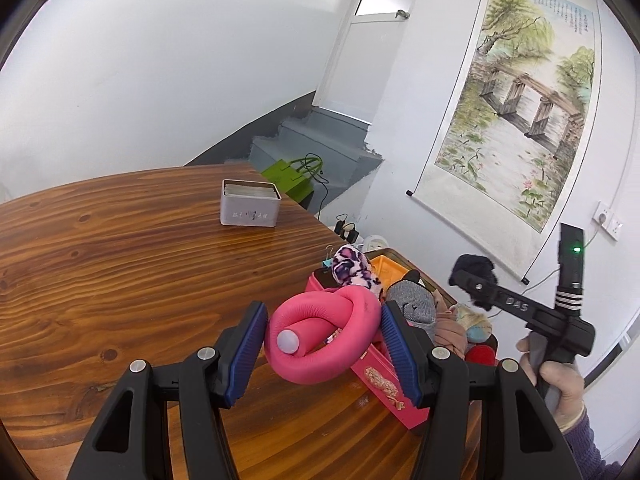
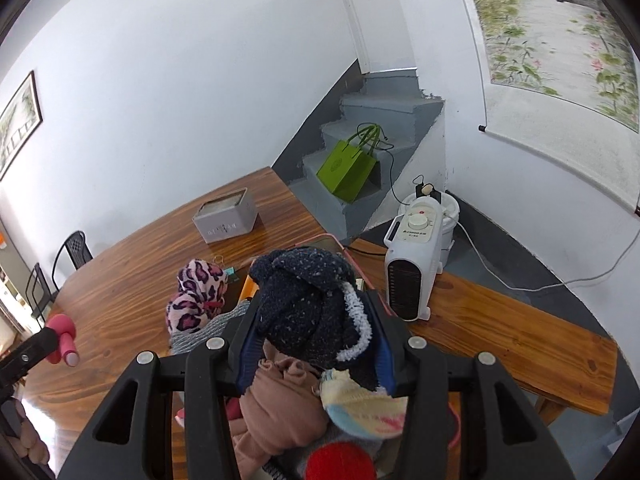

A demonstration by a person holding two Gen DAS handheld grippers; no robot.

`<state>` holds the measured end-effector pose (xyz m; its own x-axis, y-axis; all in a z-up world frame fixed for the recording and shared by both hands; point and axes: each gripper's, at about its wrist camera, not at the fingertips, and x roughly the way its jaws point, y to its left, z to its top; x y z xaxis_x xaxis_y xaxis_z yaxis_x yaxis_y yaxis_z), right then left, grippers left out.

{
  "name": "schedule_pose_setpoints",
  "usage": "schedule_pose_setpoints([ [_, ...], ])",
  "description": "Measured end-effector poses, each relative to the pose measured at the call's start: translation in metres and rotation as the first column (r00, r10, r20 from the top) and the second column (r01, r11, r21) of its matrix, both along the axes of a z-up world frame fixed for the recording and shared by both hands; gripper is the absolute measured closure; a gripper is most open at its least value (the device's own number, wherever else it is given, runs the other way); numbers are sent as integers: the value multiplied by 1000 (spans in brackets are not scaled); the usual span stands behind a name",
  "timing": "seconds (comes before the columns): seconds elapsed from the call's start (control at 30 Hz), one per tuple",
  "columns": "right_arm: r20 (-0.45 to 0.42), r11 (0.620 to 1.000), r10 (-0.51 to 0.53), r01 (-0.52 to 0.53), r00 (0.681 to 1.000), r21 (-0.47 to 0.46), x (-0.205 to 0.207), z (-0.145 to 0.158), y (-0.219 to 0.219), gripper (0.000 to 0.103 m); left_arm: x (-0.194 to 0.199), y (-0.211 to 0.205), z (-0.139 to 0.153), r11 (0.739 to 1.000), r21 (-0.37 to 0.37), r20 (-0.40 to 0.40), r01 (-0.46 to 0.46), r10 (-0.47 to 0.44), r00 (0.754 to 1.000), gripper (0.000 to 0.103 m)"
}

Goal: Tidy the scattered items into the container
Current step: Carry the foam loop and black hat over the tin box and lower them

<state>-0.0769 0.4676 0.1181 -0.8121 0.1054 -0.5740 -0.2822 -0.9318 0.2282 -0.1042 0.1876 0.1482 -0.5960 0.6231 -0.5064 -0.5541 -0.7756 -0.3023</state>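
My left gripper (image 1: pixel 324 312) is shut on a knotted pink foam tube (image 1: pixel 320 340), held above the wooden table (image 1: pixel 120 280) just left of the pink box (image 1: pixel 384 390). The box holds several rolled socks, among them a leopard-print one (image 1: pixel 354 266) and a grey one (image 1: pixel 412 304). My right gripper (image 2: pixel 314 308) is shut on a knotted navy sock (image 2: pixel 308 304) and hangs over the box's rim (image 2: pixel 320 237). Under it lie a brown sock (image 2: pixel 276 404), a pastel sock (image 2: pixel 360 404) and a red ball (image 2: pixel 340 460). In the left wrist view the right gripper (image 1: pixel 474 280) hovers beyond the box, held by a hand (image 1: pixel 560 388).
A grey tin (image 1: pixel 250 208) stands farther back on the table. A binder clip (image 1: pixel 329 258) lies behind the box. A white heater (image 2: pixel 416 256) stands on a wooden bench (image 2: pixel 520 332) to the right. A green bag (image 2: pixel 348 172) sits on grey stairs.
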Motion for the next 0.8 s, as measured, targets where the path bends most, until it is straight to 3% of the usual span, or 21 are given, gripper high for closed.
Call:
schedule_pose_setpoints([
  [0.17,88,999,36,-36,995,1,-19,-21,0,52,-2,-1,-2,1000,-4,5,3,-3,1000,43],
  [0.4,177,991,49,-71,983,117,-26,-34,-8,52,-5,6,-6,1000,11,19,9,-9,1000,43],
  [0.6,143,995,65,-75,987,59,-21,-32,2,52,-4,13,-4,1000,6,13,18,-18,1000,43],
  [0.8,68,997,74,-73,995,-19,-6,-21,8,41,-6,21,1,1000,5,3,26,-26,1000,43],
])
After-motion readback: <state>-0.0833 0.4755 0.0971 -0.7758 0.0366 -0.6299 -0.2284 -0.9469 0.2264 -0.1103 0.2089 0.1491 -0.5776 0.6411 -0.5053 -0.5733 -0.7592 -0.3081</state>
